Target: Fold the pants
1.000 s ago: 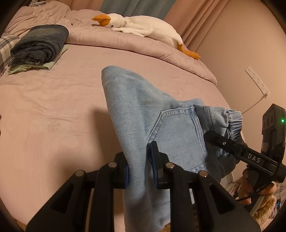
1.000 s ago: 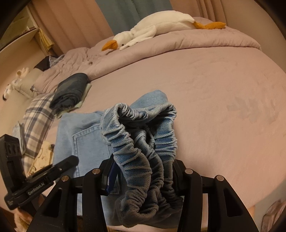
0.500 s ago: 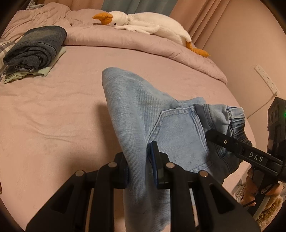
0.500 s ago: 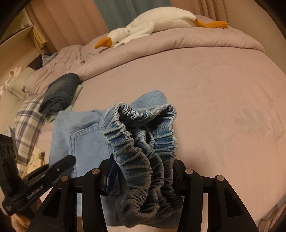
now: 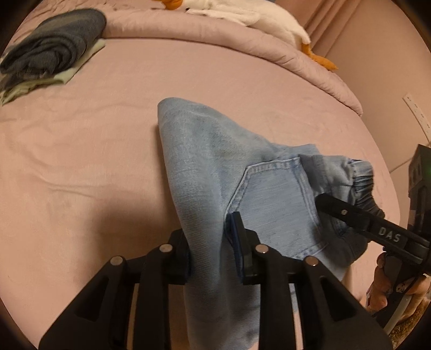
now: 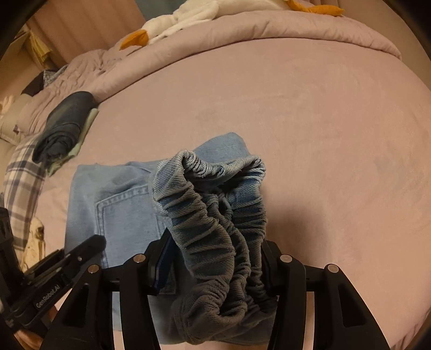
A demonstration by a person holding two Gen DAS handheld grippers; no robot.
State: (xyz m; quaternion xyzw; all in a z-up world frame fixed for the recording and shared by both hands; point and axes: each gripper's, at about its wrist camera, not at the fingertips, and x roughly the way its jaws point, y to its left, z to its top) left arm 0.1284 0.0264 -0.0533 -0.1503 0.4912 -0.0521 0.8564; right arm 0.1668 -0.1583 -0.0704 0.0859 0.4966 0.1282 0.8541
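1. Left wrist view: the left gripper (image 5: 214, 251) has a fold of the light blue pants (image 5: 215, 167) between its fingers, and its jaws are opening. The cloth fills the gap, and whether the pads still press on it cannot be told.
2. From that fold the pants run up and away over the pink bed (image 5: 94, 148), ending in a rounded corner that lies on the sheet. A back pocket (image 5: 274, 193) faces up just right of the gripper.
3. At the right edge of this view the right gripper (image 5: 347, 212) reaches into the gathered waistband (image 5: 361, 175), with a hand (image 5: 382, 280) below it on the handle.
4. Right wrist view: the right gripper (image 6: 214, 265) stands about half open, its jaws opening slightly, with the bunched elastic waistband (image 6: 215, 215) packed between the fingers.
5. The rest of the pants (image 6: 113, 199) lies flat on the bed (image 6: 323, 134) to the left, pocket up, and the left gripper (image 6: 80, 253) comes in from the lower left.
6. A dark folded garment (image 6: 64, 123) rests near the far left of the bed, well apart from the pants. A white stuffed goose (image 6: 183, 18) lies on the rolled duvet (image 6: 269, 29) at the far side.
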